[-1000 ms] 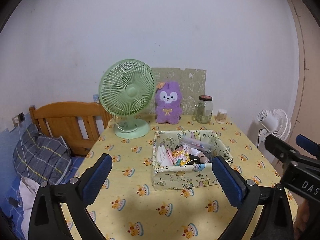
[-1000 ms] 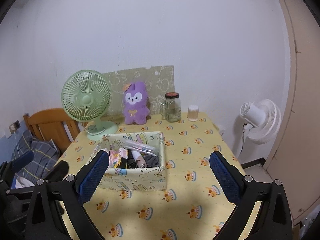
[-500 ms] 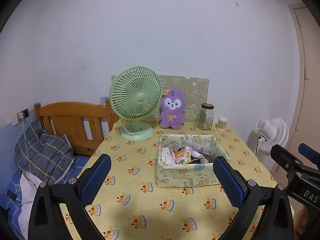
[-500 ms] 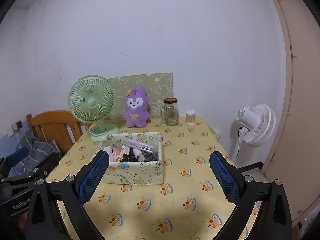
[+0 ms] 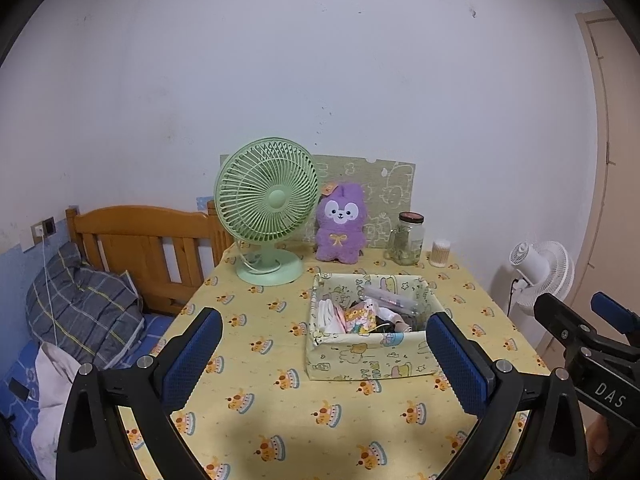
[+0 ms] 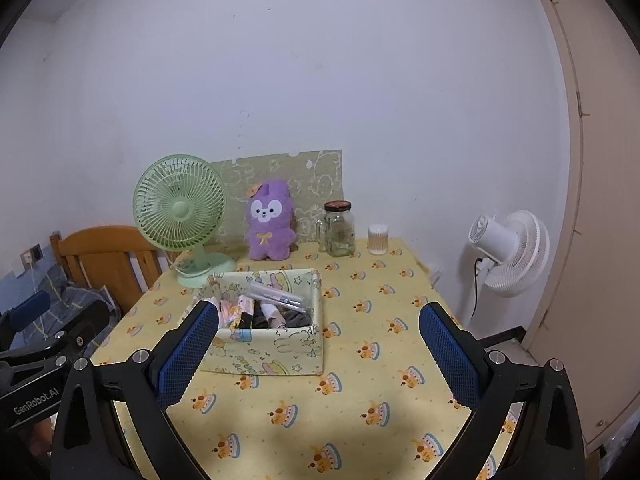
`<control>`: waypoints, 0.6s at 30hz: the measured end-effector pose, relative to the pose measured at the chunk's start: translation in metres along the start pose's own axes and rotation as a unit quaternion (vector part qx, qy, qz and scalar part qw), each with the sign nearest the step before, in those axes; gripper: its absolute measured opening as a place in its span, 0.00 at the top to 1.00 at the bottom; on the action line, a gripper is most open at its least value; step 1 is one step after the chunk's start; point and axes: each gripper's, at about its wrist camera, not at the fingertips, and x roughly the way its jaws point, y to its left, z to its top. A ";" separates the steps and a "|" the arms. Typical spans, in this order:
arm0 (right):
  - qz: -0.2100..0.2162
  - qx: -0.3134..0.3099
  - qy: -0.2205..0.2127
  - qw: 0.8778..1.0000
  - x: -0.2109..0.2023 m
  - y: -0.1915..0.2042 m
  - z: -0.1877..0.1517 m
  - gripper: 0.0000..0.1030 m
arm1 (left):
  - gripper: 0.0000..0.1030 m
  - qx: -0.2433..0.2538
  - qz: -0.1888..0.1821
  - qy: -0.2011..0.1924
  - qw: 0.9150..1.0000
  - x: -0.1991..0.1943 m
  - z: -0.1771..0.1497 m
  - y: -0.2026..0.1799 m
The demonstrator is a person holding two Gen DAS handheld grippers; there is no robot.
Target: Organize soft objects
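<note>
Fabric bin [image 5: 368,356], printed with cartoon animals, sits near the middle of your table [image 5: 280,420], packed with small soft items; a clear pencil pouch [image 6: 276,296] lies across its far corner. Behind it, against the wall, a purple plush toy [image 5: 340,226] stands upright between a green desk fan [image 5: 266,208] and a glass jar [image 5: 408,238] with a dark lid, a cotton-swab tub [image 5: 440,247] just beside the jar. Your left gripper [image 5: 320,356] hangs above the table's near edge, jaws wide apart and holding nothing, the bin framed between its blue pads [image 5: 192,356]. Your right gripper [image 6: 320,354] hovers likewise, jaws spread and empty, the bin toward its left finger. A wooden bed frame [image 5: 148,240] with a plaid pillow [image 5: 80,304] stands left of the table, a white floor fan [image 6: 508,252] to its right.
</note>
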 end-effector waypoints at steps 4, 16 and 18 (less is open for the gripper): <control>-0.002 -0.001 0.001 1.000 0.002 0.001 -0.001 0.01 | 0.00 -0.001 0.003 0.000 1.000 0.001 -0.001 -0.001; -0.002 0.000 0.011 1.000 0.007 0.002 -0.006 0.01 | 0.00 0.001 0.004 0.003 1.000 0.004 -0.002 -0.002; -0.003 -0.001 0.011 1.000 0.007 0.003 -0.006 0.01 | 0.00 0.002 0.002 0.002 1.000 0.004 -0.001 -0.002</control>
